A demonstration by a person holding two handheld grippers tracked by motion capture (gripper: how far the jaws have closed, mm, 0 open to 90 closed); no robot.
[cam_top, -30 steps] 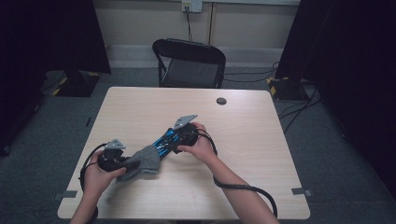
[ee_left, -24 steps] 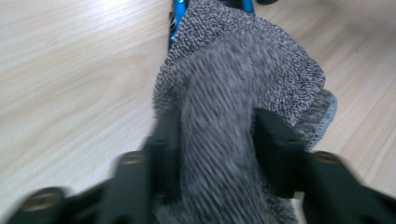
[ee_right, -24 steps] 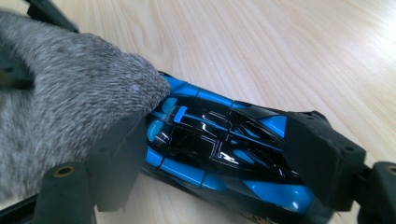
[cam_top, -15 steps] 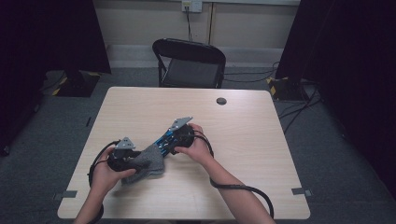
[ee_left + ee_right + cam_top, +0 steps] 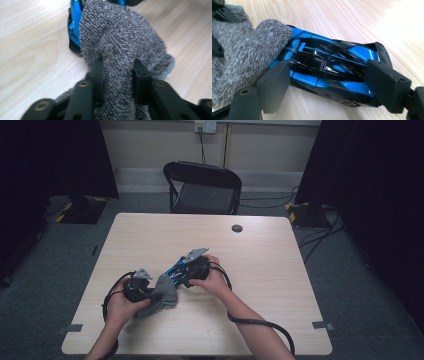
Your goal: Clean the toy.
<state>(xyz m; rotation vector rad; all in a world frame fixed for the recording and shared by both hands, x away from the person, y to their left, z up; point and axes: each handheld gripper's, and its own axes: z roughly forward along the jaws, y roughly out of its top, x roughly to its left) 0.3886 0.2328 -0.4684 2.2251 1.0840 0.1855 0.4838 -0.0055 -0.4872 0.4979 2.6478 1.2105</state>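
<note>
A: Left gripper [image 5: 117, 75], as seen in its own view: what do the jaws contain?

B: A fold of grey knitted cloth [image 5: 120, 47], pinched between the two black jaws, which have just been closing. The pads press into the fabric from either side; the cloth bulges toward 12 o'clock and drapes over one end of a blue and black toy car [image 5: 74, 27].

A: And the right gripper [image 5: 327, 82]?

B: Its jaws stand wide, one pad at each flank of the toy car [image 5: 329, 67], clamping the body across its width. The car lies on the wooden table [image 5: 352, 20], its long axis running from 9 o'clock to 3 o'clock in that view. The cloth [image 5: 242, 52] covers the car's 9 o'clock end.

A: Position on the table in the high view?

B: The car [image 5: 179, 270] sits toward the near-left part of the table [image 5: 270, 265]. The right gripper [image 5: 187, 272] approaches it from 3 o'clock, the left gripper [image 5: 150, 292] lies at its 8 o'clock, and the cloth [image 5: 162, 292] bridges the two. A dark round disc [image 5: 237, 228] rests well apart, toward 1 o'clock.
</note>
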